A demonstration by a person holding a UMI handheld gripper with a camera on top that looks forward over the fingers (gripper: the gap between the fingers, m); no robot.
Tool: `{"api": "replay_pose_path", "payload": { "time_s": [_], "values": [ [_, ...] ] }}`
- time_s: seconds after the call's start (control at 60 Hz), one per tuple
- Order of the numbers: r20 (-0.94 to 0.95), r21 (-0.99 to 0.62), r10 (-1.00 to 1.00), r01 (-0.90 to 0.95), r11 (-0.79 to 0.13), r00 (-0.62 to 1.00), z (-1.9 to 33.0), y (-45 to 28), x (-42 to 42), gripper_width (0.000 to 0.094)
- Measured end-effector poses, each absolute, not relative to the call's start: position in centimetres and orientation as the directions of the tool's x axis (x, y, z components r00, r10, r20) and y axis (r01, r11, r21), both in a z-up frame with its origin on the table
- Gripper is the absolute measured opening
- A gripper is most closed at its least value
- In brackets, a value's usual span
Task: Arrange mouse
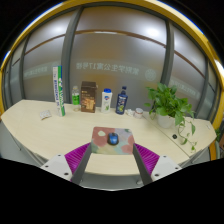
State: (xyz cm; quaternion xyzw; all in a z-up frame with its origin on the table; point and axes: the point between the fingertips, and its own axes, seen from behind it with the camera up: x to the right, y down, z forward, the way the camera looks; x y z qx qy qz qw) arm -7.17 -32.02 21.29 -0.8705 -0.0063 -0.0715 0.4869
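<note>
Gripper (112, 160) open, fingers spread wide, nothing between the pads. Mouse (113, 139) dead ahead, just beyond the fingertips, sitting on a mat (110, 143) near the table's (40, 125) front edge. Long axis hard to tell, seemingly running roughly across the fingers. Straight forward approach likely enough; bottles (107, 99) and plant (170, 104) well behind.

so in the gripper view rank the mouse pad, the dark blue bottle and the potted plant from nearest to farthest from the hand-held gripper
1. Mouse pad, just ahead of the hand-held gripper, whose fingers are open; a mouse sits on it.
2. Dark blue bottle, beyond the pad in the row at the table's back edge.
3. Potted plant, off to the right; close to the bottle's range, so this order is uncertain.
</note>
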Motion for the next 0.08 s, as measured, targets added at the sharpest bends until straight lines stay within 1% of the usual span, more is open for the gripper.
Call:
{"api": "replay_pose_path", "payload": {
  "time_s": [0.083],
  "values": [
    [0.129,-0.848,-0.050,0.084,-0.523,0.990,21.50,-32.48,-7.46,0.0851]
  ]
}}
